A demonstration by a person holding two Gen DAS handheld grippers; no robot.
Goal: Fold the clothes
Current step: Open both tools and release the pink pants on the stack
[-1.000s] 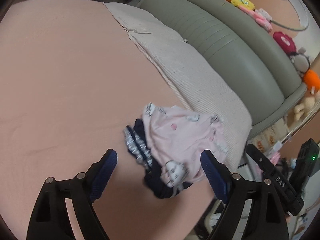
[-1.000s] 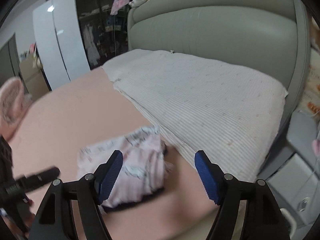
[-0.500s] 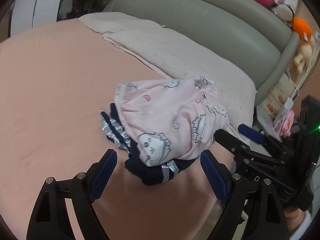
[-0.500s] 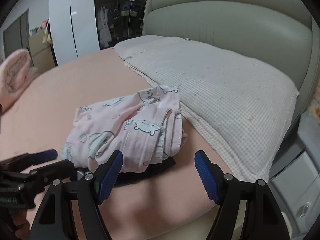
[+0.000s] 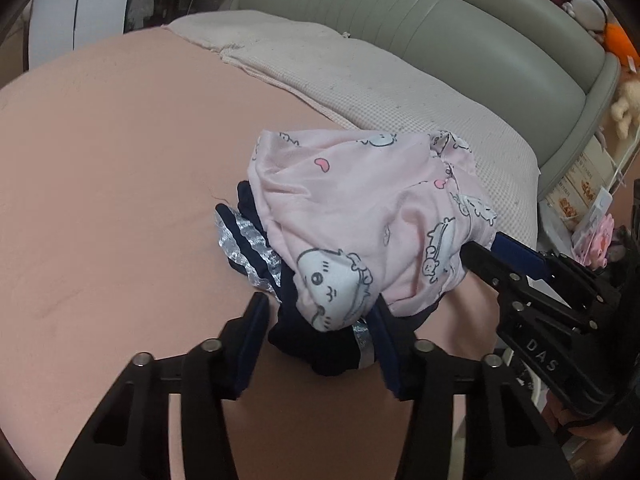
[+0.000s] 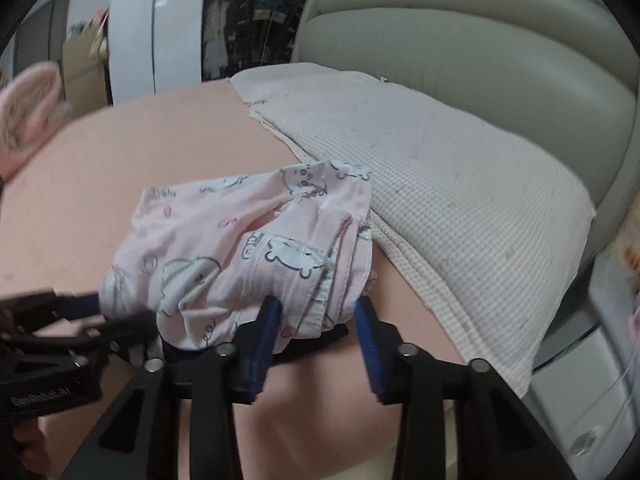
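Pink cartoon-print garment [image 5: 372, 216], at twelve o'clock, sits between both half-closed grippers, left gripper [image 5: 320, 336] and right gripper [image 6: 316, 332]; pinch only its edge, sparing the navy garment [image 5: 316, 344].

Navy garment [image 5: 316, 344] mostly buried under pink pyjamas [image 5: 360, 216]. Plush toys [image 5: 580, 4] cut off at frame edge. Pink fuzzy thing [image 6: 28, 112] blurred, unidentifiable. Wardrobe contents [image 6: 248, 32] too dim.

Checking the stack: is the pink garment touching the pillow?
Touching. In the right wrist view the pink garment's far corner lies against the pillow's edge, no gap visible.
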